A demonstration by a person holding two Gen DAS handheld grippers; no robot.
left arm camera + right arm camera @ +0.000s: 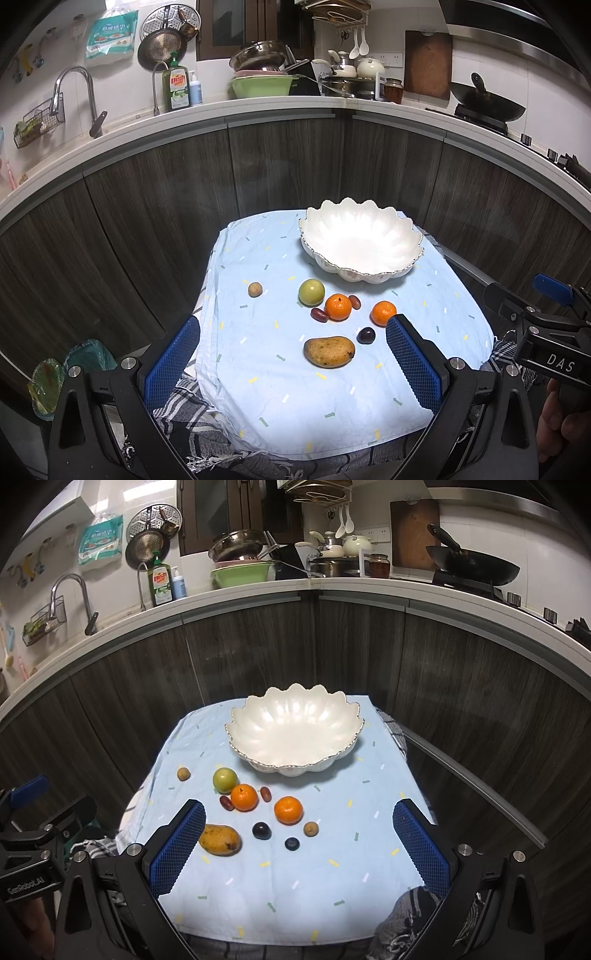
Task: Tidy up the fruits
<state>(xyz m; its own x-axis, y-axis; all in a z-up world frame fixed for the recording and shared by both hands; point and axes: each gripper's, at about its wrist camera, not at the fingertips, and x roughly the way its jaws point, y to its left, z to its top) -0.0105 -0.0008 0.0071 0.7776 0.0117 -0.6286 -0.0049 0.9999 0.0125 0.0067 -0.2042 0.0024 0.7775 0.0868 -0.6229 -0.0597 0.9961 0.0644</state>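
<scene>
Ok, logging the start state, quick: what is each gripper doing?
Left gripper: open, holding nothing, above the cloth.
Right gripper: open, holding nothing.

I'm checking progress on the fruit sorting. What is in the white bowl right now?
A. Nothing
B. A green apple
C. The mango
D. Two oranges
A: the white bowl shows only its bare inside, while the mango and the other fruit lie on the blue cloth.

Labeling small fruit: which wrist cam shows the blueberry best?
Right wrist: the blueberry sits in plain sight on the cloth, between the open fingers. In the left wrist view I can't find it; that gripper's right finger likely hides it.
</scene>
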